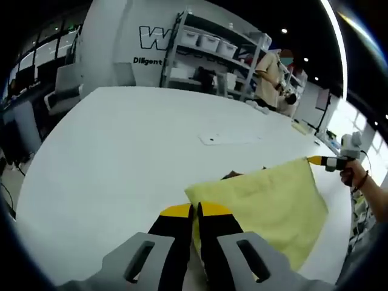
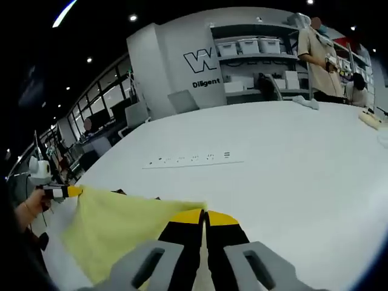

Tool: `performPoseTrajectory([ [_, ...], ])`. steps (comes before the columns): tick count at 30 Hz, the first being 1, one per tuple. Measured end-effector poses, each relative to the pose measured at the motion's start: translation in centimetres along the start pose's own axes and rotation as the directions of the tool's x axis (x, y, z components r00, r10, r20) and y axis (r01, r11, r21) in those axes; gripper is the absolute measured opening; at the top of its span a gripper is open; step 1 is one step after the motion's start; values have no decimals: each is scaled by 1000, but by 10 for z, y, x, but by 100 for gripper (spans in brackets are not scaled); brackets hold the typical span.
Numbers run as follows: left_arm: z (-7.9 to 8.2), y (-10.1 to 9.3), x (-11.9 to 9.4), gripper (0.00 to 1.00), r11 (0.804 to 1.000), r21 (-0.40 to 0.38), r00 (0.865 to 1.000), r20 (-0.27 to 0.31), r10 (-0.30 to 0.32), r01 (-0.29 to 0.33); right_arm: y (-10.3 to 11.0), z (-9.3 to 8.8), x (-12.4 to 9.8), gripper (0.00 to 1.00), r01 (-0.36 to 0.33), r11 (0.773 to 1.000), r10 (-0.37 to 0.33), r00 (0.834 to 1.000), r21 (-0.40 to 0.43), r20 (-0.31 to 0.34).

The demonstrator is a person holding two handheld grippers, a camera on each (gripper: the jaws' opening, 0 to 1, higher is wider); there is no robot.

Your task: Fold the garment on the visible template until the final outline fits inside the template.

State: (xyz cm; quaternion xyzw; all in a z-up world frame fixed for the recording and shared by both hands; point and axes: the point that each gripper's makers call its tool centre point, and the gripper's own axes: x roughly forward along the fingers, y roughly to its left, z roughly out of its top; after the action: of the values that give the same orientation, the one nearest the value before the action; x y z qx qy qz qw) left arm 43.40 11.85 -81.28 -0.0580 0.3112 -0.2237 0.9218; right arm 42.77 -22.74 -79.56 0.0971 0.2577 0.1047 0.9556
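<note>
Garment first: a pale yellow cloth (image 1: 273, 194), lifted off the white table (image 1: 121, 157) and stretched as a sheet between the two grippers, each pinching one corner of its top edge. In the left gripper view the left gripper (image 1: 195, 212) has its yellow-tipped jaws drawn together on the near corner of the cloth, with only a thin slit between them, and the fabric spreads away to the right and hangs down from there. At the far right end of that same edge the right gripper (image 1: 315, 160) bites the other corner, carried by a person's hand (image 1: 350, 176).

The right gripper view shows the mirror of this: the garment (image 2: 121, 227) runs off to the left from the right gripper (image 2: 205, 216), whose jaws are closed on its corner, out to the left gripper (image 2: 71, 191) at the far left.

So the cloth's long axis runs straight from one gripper to the other, taut along the top, the body sagging below toward the table. A dark edge (image 1: 233, 176) peeks out just behind the cloth; it may be the template, but I cannot tell.

Neither gripper is nearer; both already hold. My reading is that the next move depends on lowering this edge squarely, keeping the two corners level, so that the fold lands true.

On the table beyond lies a thin flat strip (image 2: 194, 160). Shelving (image 1: 212, 54) and a standing person (image 1: 270, 76) sit at the far side.
</note>
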Motion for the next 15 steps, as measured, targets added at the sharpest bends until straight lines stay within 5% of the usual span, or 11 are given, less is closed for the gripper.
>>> performPoseTrajectory([
  [15, -23, 26, 22, 0, 993, -98, 995, -81, 52, -60, -21, -15, 55, 0, 16, 1000, -17, 997, -21, -69],
])
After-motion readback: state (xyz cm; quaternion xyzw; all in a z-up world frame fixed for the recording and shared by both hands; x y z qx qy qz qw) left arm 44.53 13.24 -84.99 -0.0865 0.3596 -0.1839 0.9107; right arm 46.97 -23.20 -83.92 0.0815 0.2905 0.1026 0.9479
